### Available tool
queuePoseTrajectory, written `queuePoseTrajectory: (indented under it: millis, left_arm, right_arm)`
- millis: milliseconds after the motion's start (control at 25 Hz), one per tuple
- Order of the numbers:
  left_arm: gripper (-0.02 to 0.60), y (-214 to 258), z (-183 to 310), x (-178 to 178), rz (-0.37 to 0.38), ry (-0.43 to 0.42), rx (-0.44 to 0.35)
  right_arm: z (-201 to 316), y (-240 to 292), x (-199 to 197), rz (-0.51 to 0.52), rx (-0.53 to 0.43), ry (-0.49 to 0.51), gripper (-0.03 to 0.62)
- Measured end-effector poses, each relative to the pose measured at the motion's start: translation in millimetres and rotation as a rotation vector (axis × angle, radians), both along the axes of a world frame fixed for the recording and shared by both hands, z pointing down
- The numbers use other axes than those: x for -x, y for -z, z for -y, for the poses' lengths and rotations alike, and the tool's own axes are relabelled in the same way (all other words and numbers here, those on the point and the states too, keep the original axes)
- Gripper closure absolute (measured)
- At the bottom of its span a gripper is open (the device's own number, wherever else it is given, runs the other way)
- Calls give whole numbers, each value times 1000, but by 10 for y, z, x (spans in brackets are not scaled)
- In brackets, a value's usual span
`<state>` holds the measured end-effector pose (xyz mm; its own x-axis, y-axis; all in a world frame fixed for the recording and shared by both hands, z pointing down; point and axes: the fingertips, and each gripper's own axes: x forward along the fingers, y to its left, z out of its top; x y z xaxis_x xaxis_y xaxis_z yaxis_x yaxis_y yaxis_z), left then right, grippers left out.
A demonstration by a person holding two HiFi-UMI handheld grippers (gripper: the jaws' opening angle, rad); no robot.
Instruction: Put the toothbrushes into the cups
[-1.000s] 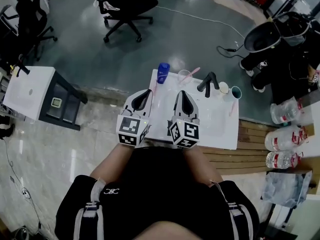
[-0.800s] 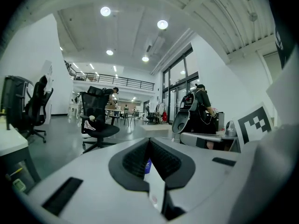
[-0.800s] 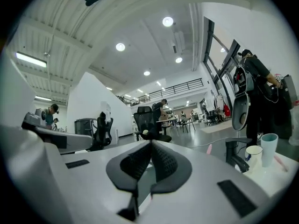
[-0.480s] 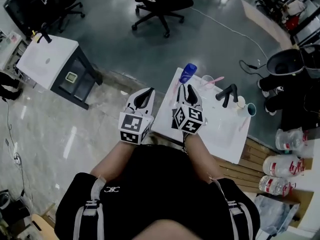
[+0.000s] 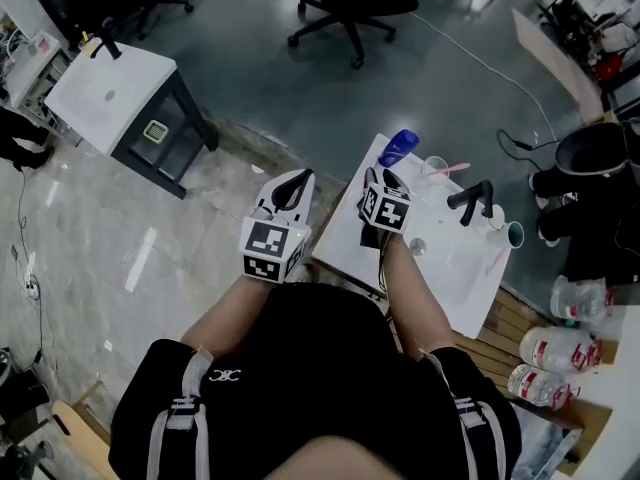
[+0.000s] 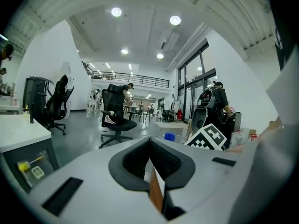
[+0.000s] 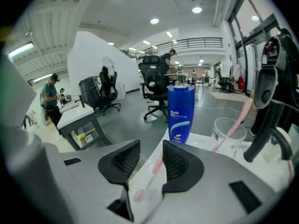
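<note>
Right gripper (image 7: 150, 148) first: claw spread, it has just been opening. 1 pink toothbrush (image 7: 149, 176) lies flat on the white counter (image 7: 205, 146) in the gap between the 2 jaws, bristle end toward the camera. The pads are not pressing on it, so I call it not held. I can't pick that brush out in the head view because the gripper covers it.

Past the jaws stands a blue bottle (image 7: 181, 113), upright at the counter's far edge. To its right is a clear cup (image 7: 236, 133) with a 2nd pink toothbrush (image 7: 231, 125) already in it, leaning out to the right. A black faucet (image 7: 266, 139) is at the far right.

In the head view the right gripper (image 5: 388, 178) sits over the counter's left end, just below the bottle. The left gripper (image 5: 297, 178) is off the counter, over the floor to its left.

From the left gripper view I read the left gripper (image 6: 150, 141) as pressed together, with nothing pinched. The other gripper's marker cube shows to its right.

Also in the head view, a teal cup (image 5: 512, 234) stands to the right of the faucet, with a 3rd pink toothbrush (image 5: 497, 261) lying just beside it. I can't tell whether they touch.
</note>
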<state>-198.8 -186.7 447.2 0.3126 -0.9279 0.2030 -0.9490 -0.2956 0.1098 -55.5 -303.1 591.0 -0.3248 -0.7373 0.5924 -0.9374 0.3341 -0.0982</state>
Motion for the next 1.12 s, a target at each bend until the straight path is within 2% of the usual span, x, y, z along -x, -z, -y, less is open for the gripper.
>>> queuePoseTrajectory:
  millis: [200, 640, 720, 840, 960, 1120]
  left_arm:
    - [568, -92, 67, 112, -9, 15, 16]
    - [568, -268, 57, 311, -46, 87, 32]
    - [568, -284, 29, 369, -51, 107, 36]
    - [568, -339, -13, 454, -56, 135, 43]
    - [568, -377, -44, 523, -56, 159, 48]
    - [568, -405, -80, 594, -56, 187, 52]
  right_arm:
    - [-41, -220, 135, -236, 27, 324, 424]
    - [-332, -628, 254, -887, -128, 1188, 413]
    - [-395, -741, 224, -995, -144, 1334, 395]
    - [-434, -894, 218, -1075, -168, 1468, 388]
    - [-443, -1033, 204, -1136, -190, 1570, 420]
    - [-474, -1127, 172, -1188, -147, 1682, 439]
